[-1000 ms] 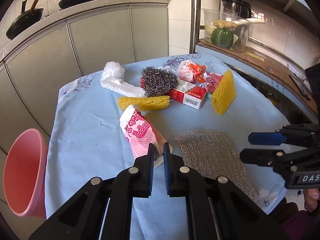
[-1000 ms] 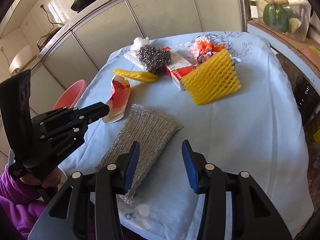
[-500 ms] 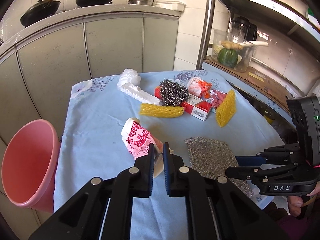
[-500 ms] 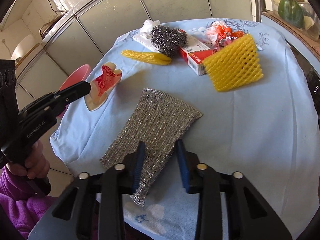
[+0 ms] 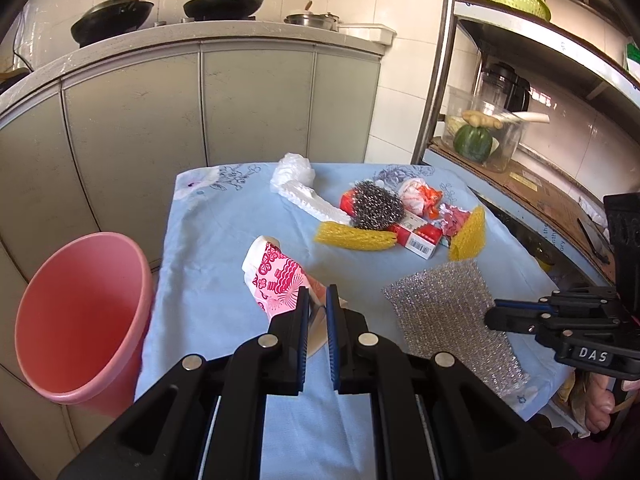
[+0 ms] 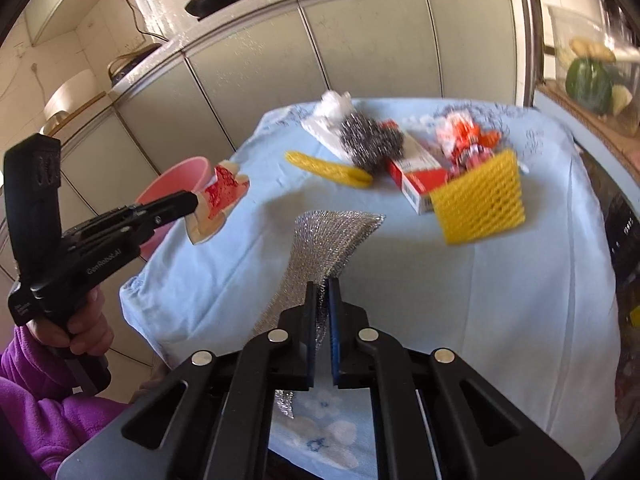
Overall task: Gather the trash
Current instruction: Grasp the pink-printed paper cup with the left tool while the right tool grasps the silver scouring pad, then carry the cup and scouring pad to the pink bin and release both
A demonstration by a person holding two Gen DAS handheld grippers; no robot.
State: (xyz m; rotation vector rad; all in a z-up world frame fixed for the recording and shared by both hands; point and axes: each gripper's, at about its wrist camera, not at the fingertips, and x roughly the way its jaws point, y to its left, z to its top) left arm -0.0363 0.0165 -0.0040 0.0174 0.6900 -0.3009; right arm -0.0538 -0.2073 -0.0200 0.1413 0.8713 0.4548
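Observation:
A crushed paper cup with a pink-red pattern hangs above the blue tablecloth, pinched by its rim in my shut left gripper. In the right wrist view the same cup sticks out of the left gripper, in front of the pink bin. A silver mesh cloth rises off the table in a fold. My right gripper is closing to a tight pinch on its near part, with the cloth between the pads. The left wrist view shows the cloth with the right gripper at its right edge.
The pink bin stands open beside the table's left edge. At the far side lie a steel wool ball, a red and white box, two yellow foam nets, white foam and wrappers. A metal shelf flanks the right side.
The right jaws went from wide open to closed on the mesh cloth and raised it into a fold. The left gripper carried the cup up off the table, toward the bin side.

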